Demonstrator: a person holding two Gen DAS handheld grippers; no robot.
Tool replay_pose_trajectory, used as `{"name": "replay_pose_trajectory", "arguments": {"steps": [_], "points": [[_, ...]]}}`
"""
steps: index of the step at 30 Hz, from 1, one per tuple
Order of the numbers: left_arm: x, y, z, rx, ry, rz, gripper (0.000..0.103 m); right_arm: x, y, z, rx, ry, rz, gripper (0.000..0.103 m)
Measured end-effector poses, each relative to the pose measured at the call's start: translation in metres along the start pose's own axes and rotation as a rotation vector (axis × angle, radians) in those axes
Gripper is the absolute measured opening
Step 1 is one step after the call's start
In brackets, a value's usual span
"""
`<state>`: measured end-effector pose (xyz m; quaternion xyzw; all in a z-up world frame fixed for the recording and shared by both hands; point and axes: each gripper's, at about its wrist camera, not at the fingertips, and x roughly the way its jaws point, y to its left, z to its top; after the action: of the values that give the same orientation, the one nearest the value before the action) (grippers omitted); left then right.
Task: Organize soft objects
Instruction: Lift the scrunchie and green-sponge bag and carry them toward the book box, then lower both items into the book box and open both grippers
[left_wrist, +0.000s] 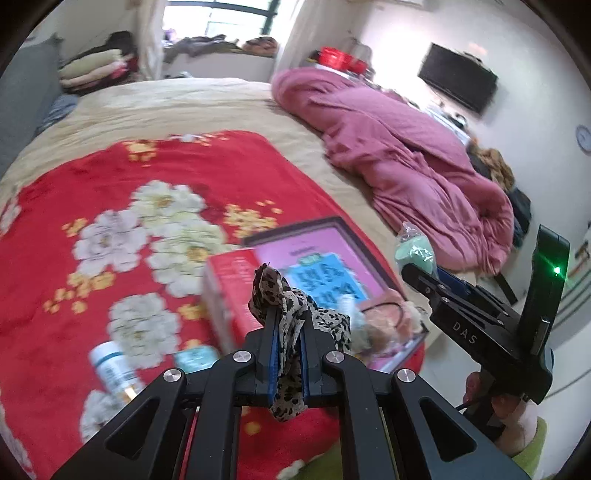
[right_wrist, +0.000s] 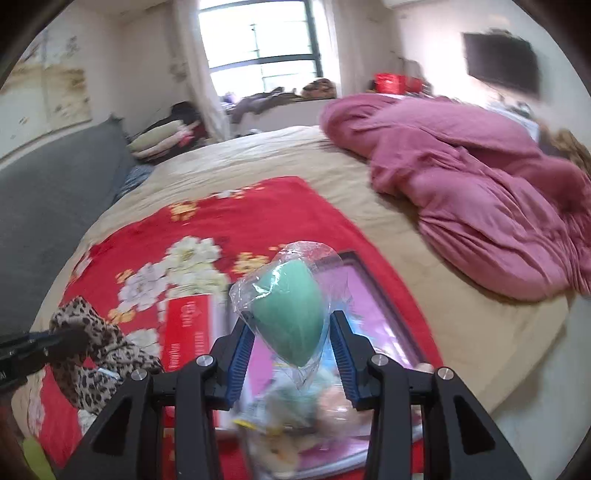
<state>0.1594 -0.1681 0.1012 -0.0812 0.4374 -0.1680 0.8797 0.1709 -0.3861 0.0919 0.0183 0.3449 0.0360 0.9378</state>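
My left gripper is shut on a leopard-print cloth and holds it up over the red floral blanket. The cloth also shows in the right wrist view, clamped at the far left. My right gripper is shut on a green sponge in a clear plastic wrapper, held above a pink box lid. The right gripper and the sponge show at the right of the left wrist view. Small soft items lie on the lid beneath.
A red carton stands beside the pink lid. A white bottle and a small teal item lie on the blanket. A pink quilt is heaped along the bed's right side. Folded bedding sits far left.
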Motion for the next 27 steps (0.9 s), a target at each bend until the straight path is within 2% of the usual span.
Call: {"name": "replay_pose_trajectory", "arguments": {"steps": [9, 13, 20, 27], "points": [[0.064, -0.057, 0.001, 0.080, 0.102, -0.042, 0.009, 0.018, -0.073, -0.014, 0.146, 0.037, -0.054, 0.042], [0.092, -0.073, -0.007, 0.117, 0.151, -0.041, 0.009, 0.028, -0.086, -0.019, 0.168, 0.052, -0.061, 0.042], [0.134, -0.077, -0.014, 0.133, 0.220, -0.013, 0.009, 0.057, -0.098, -0.026, 0.183, 0.099, -0.083, 0.042], [0.147, -0.076, -0.023, 0.145, 0.242, -0.006, 0.009, 0.101, -0.101, -0.039, 0.190, 0.184, -0.115, 0.043]]}}
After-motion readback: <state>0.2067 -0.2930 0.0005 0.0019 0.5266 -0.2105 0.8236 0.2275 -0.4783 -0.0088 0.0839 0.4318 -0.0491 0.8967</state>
